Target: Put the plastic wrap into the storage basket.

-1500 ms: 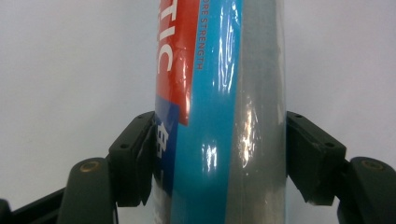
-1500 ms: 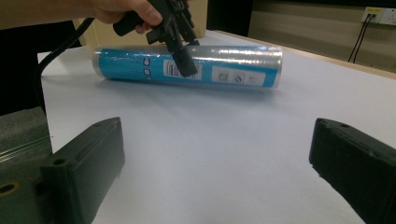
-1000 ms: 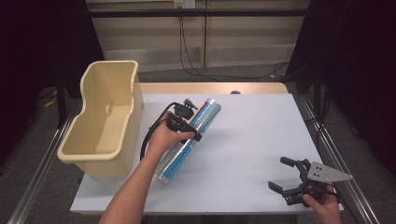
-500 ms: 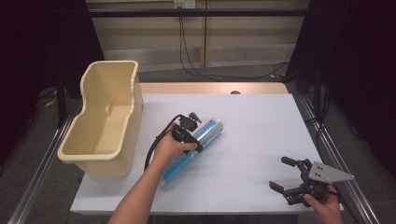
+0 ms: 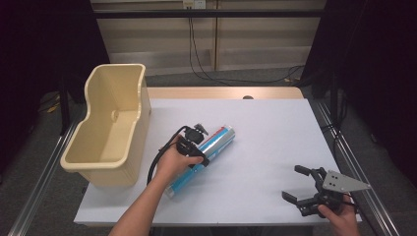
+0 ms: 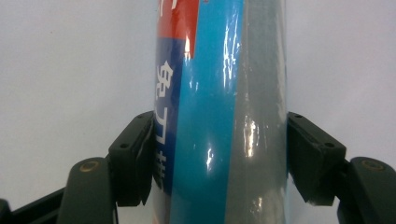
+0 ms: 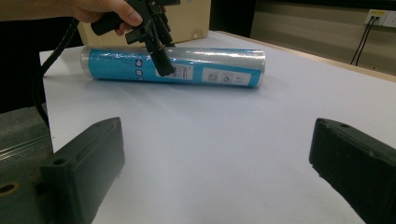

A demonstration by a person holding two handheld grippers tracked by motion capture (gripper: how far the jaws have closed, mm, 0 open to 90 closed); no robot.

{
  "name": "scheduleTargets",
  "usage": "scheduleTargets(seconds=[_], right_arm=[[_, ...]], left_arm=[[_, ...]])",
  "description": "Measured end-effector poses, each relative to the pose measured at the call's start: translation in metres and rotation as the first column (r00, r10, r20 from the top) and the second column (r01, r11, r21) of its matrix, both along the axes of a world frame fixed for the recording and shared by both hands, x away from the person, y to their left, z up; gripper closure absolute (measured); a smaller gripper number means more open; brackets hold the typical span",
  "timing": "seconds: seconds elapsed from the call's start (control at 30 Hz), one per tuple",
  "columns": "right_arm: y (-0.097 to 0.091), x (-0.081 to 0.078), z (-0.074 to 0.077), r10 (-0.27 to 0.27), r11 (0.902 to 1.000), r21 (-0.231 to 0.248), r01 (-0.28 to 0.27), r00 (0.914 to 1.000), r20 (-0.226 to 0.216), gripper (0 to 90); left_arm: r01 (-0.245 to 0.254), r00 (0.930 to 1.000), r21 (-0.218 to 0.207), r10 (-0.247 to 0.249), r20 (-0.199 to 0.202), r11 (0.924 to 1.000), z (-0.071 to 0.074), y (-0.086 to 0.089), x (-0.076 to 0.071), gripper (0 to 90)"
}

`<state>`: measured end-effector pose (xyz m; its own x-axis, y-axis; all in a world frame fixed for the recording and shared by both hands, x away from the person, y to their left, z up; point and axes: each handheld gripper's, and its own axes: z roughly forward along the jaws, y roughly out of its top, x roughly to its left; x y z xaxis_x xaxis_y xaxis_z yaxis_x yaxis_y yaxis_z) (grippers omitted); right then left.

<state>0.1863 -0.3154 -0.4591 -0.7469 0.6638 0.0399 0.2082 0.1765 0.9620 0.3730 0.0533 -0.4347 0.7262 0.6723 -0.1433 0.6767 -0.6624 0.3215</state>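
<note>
**Left gripper is square across the roll, bin sits off to its side**

The blue wrapped roll [image 5: 201,153] lies flat on the white tabletop [image 5: 275,128], near the middle toward the left edge, its long axis slanting from the near-left up to the far-right. The left gripper [image 5: 193,149] comes down across that axis, so the 2 jaws sit 1 on each side of the roll's middle, part-closed with the pads up against the wrapper. Looks like a grip to me. The beige bin [image 5: 110,129] stands just past the left edge. The right gripper [image 5: 299,184] rests by the near-right corner, jaws wide open, holding nothing, well apart from the roll.
</note>
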Motion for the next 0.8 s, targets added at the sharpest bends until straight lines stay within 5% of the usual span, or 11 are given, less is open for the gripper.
scheduleTargets(seconds=[0.17,0.37,0.53,0.8], right_arm=[[-0.002,0.001,0.0,-0.006,1.0,0.006,0.006,1.0,-0.002,3.1],[0.001,0.001,0.0,0.004,1.0,0.001,-0.004,1.0,0.003,3.1],[0.001,0.001,0.0,0.003,1.0,0.003,-0.003,1.0,0.002,3.1],[0.0,0.001,0.0,0.002,1.0,0.004,-0.002,1.0,0.005,3.1]], left_arm=[[-0.038,0.9991,-0.025,0.038,-0.017,0.9989,0.019,0.006,0.002,32.4],[-0.075,0.997,-0.071,0.076,0.012,0.9946,0.053,0.018,0.002,32.4],[-0.096,0.9947,-0.059,0.098,0.031,0.9936,0.081,0.028,0.001,32.4],[-0.145,0.9866,-0.097,0.151,0.061,0.9847,0.119,0.055,-0.002,32.3]])
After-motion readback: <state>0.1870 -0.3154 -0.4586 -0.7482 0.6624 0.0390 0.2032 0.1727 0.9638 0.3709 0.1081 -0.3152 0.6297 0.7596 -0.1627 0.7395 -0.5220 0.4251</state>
